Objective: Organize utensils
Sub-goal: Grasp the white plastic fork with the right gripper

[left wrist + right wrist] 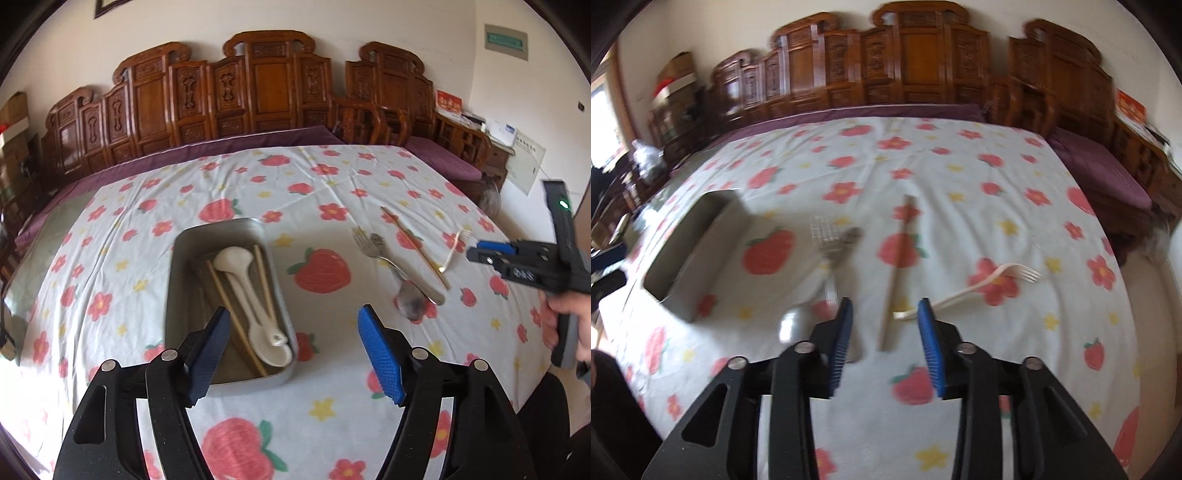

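A grey metal tray (177, 280) lies on the flowered cloth and holds two white spoons (243, 291) and two wooden chopsticks (225, 299). My left gripper (293, 325) is open and empty, hovering over the tray's near end. To the right lie metal forks (373, 245), a metal spoon (412, 301), a wooden chopstick (415, 247) and a white plastic fork (454, 247). My right gripper (885, 308) is open and empty, just above the chopstick (895, 273). The plastic fork (979, 286) lies right of it, and the metal forks (827, 240) and the tray (683, 266) to the left.
The cloth covers a table (332, 192) with a purple bench cushion (207, 147) and carved wooden chair backs (236, 92) behind it. Boxes and papers (517, 147) sit at the far right. The right gripper shows at the right edge of the left wrist view (480, 254).
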`<state>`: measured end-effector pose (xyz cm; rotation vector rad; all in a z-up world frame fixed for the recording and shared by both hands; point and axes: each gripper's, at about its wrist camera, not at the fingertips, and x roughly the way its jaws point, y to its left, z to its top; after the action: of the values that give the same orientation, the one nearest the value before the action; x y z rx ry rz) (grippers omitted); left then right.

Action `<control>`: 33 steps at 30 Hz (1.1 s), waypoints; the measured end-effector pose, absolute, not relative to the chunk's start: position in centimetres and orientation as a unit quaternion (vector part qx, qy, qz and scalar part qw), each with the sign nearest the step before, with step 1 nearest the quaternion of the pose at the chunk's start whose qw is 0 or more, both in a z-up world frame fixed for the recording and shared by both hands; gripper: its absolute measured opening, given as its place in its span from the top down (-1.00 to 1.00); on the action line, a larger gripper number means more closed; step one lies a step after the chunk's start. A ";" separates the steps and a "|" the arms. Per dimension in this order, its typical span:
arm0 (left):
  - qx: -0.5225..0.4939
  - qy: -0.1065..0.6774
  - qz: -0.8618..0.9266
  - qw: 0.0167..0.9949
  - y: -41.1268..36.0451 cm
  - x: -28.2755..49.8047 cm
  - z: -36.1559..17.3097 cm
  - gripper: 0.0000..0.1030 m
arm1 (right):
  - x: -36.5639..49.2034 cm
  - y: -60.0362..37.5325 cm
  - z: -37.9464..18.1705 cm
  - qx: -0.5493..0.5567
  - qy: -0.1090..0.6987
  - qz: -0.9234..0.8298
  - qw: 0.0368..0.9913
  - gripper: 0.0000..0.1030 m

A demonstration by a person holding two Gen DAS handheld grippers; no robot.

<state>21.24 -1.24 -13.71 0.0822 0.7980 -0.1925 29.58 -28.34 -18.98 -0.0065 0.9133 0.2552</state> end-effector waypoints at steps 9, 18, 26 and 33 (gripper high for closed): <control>0.083 0.401 -0.114 0.905 -6.2 21.4 -15.2 -0.35 | 34.5 -32.1 -22.9 0.063 0.473 0.065 0.876 0.14; 0.085 0.420 -0.121 0.895 -7.7 22.1 -16.5 -0.36 | 37.7 -32.9 -24.4 0.059 0.502 0.034 0.862 0.15; 0.083 0.436 -0.131 0.886 -9.0 23.1 -17.6 -0.36 | 37.5 -32.2 -25.3 0.028 0.518 0.029 0.854 0.37; 0.071 0.451 -0.139 0.879 -10.7 24.7 -18.4 -0.36 | 35.5 -33.2 -25.0 0.016 0.526 0.046 0.849 0.92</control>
<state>24.66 -10.66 -18.44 0.1477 0.9411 -0.2898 35.50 -33.15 -25.00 0.0329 1.1089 0.0962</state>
